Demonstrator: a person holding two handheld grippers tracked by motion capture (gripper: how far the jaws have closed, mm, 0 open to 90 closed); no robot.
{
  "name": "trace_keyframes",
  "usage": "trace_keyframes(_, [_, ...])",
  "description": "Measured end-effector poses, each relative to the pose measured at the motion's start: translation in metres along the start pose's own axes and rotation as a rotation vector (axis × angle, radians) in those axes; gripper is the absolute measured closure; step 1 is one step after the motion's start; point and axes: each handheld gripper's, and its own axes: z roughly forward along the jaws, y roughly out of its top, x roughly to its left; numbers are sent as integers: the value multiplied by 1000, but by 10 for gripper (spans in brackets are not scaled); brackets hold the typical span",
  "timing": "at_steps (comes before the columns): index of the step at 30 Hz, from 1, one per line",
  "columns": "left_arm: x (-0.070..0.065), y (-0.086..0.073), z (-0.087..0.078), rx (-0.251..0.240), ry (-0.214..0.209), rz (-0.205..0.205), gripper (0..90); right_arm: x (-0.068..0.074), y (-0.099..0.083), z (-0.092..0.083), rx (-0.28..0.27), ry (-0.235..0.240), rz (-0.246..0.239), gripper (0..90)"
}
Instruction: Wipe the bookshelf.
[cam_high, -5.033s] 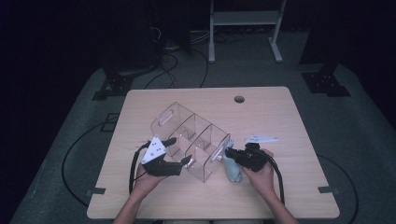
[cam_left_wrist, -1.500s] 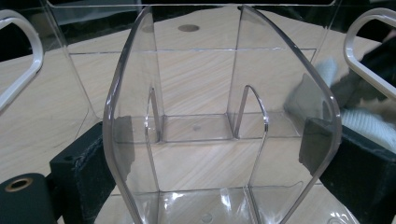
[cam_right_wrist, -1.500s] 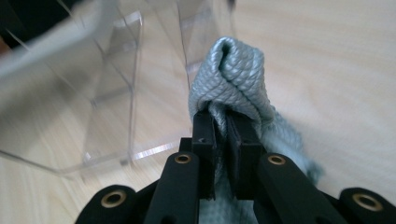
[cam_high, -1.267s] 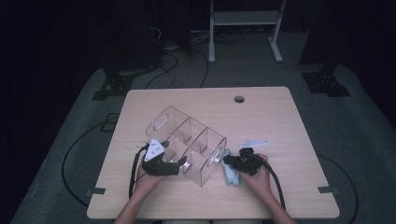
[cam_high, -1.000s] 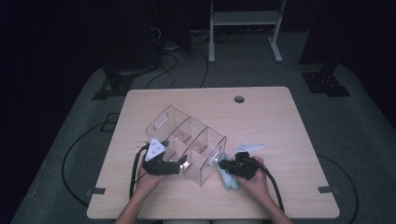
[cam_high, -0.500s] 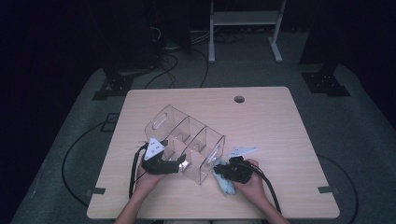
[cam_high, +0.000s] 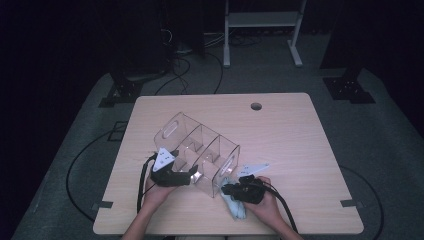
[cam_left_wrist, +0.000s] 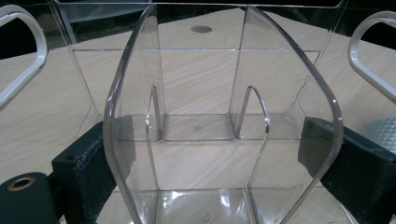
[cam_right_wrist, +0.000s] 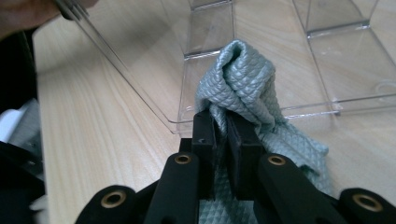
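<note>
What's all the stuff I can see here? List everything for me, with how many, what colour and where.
Organiser: one, clear plastic with three compartments and a cut-out handle at each end, tipped on its side near the table's front middle.
Cloth: one, pale blue-grey, quilted texture, bunched at the organiser's near end.
Table: one, light wood, with a round hole near its far edge.
Stand: one, white, on the floor behind the table.
Cables: several, black, on the grey floor.
Left hand-held gripper: one, black, jaws astride the organiser's side wall.
Right hand-held gripper: one, black, shut on the cloth.
Hands: two, at the table's near edge.
</note>
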Motion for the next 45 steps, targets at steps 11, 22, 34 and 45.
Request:
trace_keyframes(11, [-1, 0, 2, -5, 40, -11, 68, 0, -2, 8, 3, 2, 18, 818])
trace_keyframes(22, [2, -1, 0, -9, 32, -6, 68, -11, -1, 7, -12, -42, 33, 819])
trace_keyframes(34, [2, -2, -1, -6, 36, -11, 68, 21, 2, 10, 11, 56, -82, 819])
trace_keyframes(45, [1, -1, 0, -5, 37, -9, 67, 31, 25, -25, -138, 42, -113, 820])
